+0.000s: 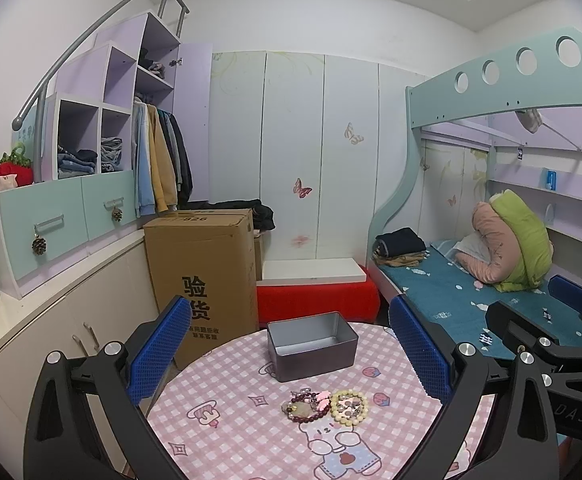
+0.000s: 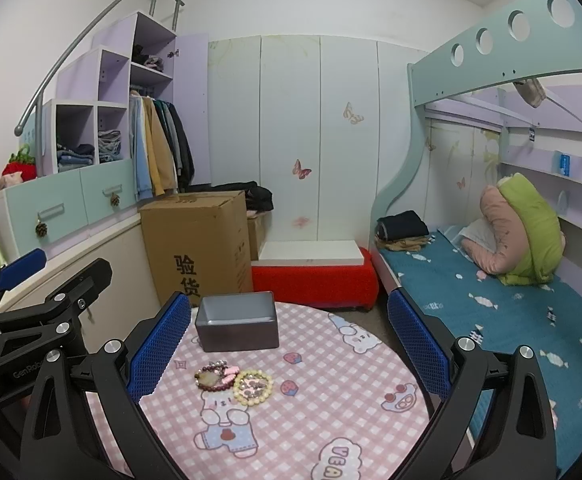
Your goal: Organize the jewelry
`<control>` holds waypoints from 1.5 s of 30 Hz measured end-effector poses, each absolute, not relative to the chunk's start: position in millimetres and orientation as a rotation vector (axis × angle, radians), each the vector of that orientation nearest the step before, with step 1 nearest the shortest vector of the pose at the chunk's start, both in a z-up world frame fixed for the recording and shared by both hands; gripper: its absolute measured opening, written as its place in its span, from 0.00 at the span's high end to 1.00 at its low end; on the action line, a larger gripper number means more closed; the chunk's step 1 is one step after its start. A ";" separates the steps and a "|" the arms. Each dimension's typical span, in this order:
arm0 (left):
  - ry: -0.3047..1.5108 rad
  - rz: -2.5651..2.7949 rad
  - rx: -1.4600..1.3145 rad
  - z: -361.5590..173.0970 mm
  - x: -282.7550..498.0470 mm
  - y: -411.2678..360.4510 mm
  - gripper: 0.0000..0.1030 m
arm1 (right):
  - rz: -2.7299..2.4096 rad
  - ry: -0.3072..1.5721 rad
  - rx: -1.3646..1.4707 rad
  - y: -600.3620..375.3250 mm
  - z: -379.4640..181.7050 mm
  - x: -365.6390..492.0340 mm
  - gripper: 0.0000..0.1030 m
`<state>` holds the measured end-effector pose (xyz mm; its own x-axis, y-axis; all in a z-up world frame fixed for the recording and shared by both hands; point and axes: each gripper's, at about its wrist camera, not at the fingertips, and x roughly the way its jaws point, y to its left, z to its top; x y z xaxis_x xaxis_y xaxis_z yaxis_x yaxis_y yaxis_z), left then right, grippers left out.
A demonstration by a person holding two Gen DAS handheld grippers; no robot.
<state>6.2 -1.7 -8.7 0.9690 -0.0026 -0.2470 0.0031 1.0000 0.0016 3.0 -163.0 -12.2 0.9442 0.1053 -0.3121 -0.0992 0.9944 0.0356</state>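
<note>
Jewelry [image 1: 325, 405] lies in a small heap near the middle of the pink checked surface [image 1: 219, 432], just in front of the empty metal tin [image 1: 313, 346]. Both the left hand-held gripper [image 1: 291, 360] and the right hand-held gripper [image 2: 289, 354] hover above with jaws wide, holding nothing. The beaded bracelets look light, limp and slippery, probably tangled, so pinching one bead strand at its outer edge seems safest.

That tin box [image 1: 312, 345] looks like dull matt metal, the tablecloth [image 1: 251, 432] is soft printed cloth, beaded bracelets [image 1: 349, 407] look glossy, and the gripper pads [image 1: 158, 350] are bumpy blue rubber.
</note>
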 end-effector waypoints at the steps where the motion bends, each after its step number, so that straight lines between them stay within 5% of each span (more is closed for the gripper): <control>1: 0.250 -0.003 0.002 -8.6 6.1 -1.8 0.07 | 0.105 0.322 0.021 -163.2 -11.6 4.9 0.07; 45: 0.278 0.019 0.045 -29.6 35.4 12.4 0.07 | 0.114 0.404 0.044 -168.5 -33.8 38.2 0.07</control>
